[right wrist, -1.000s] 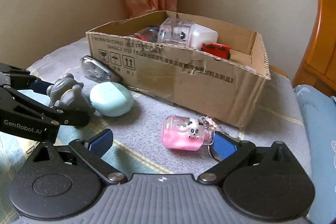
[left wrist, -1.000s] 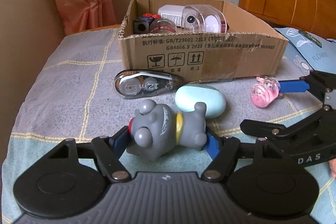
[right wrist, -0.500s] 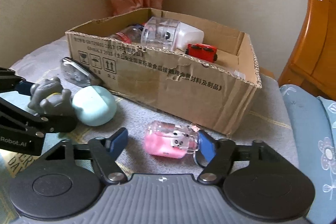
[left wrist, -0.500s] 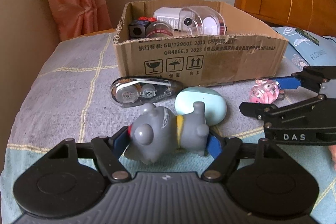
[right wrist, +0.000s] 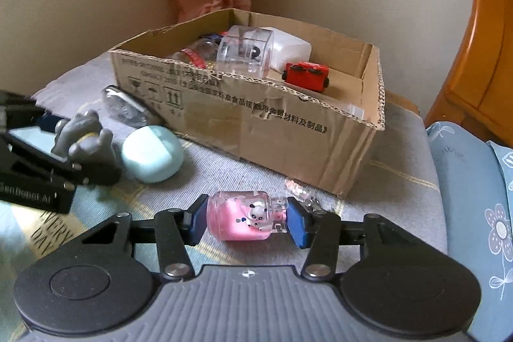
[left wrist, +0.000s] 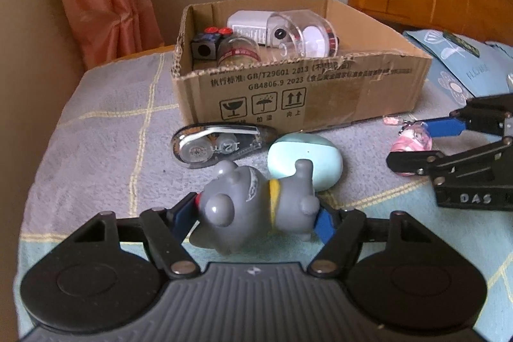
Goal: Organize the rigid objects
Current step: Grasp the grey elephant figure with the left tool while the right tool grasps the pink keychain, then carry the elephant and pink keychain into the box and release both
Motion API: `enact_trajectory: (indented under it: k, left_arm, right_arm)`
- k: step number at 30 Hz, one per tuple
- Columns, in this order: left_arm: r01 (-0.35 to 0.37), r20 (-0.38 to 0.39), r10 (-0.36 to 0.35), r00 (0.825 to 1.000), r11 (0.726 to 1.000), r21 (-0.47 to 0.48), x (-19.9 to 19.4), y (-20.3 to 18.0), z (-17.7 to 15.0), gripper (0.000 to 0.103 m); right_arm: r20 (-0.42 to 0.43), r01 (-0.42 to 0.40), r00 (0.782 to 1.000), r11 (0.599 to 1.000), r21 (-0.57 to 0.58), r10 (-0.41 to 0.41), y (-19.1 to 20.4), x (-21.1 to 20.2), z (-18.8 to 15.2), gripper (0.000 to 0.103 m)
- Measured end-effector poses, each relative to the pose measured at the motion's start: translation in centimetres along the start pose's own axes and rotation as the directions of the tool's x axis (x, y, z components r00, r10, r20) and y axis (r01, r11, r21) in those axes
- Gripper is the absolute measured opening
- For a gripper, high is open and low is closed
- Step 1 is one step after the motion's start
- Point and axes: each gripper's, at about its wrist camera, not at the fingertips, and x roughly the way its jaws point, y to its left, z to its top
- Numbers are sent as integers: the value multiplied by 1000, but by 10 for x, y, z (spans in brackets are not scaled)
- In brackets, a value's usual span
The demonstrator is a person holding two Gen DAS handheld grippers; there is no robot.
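The pink bottle charm (right wrist: 248, 218) lies crosswise between the right gripper (right wrist: 247, 221) jaws, which have just closed and now clamp it end to end. The grey toy figure (left wrist: 256, 201) sits gripped in the left gripper (left wrist: 256, 215) jaws, which have just tightened. Both seem ready to lift toward the cardboard box (right wrist: 288, 130) beyond them.

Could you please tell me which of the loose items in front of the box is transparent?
The tape dispenser against the cardboard box: its clear shell shows the reels, unlike the opaque mint case.
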Motion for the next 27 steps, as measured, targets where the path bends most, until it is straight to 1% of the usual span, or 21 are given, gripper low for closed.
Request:
enact_trajectory:
  k: [5, 13, 20, 23, 27]
  left_arm:
    - [12, -21, -11, 1000, 998, 63, -20, 3, 8, 72]
    - [38, -41, -32, 999, 989, 143, -44, 1, 28, 72]
    - [64, -33, -59, 998, 979, 192, -56, -7, 55, 72]
    - [75, -28, -70, 997, 975, 208, -58, -13, 69, 72]
    - [80, -1, -82, 997, 971, 226, -62, -18, 94, 72]
  right_arm:
    - [-12, -34, 999, 999, -21, 33, -6, -17, 1, 56]
    - [7, -76, 997, 995, -72, 77, -15, -51, 11, 56]
    - [37, -123, 991, 989, -79, 126, -24, -77, 27, 56]
    - [61, -124, 990, 988, -93, 130, -25, -86, 36, 55]
    - [95, -121, 987, 987, -108, 131, -31, -96, 51, 56]
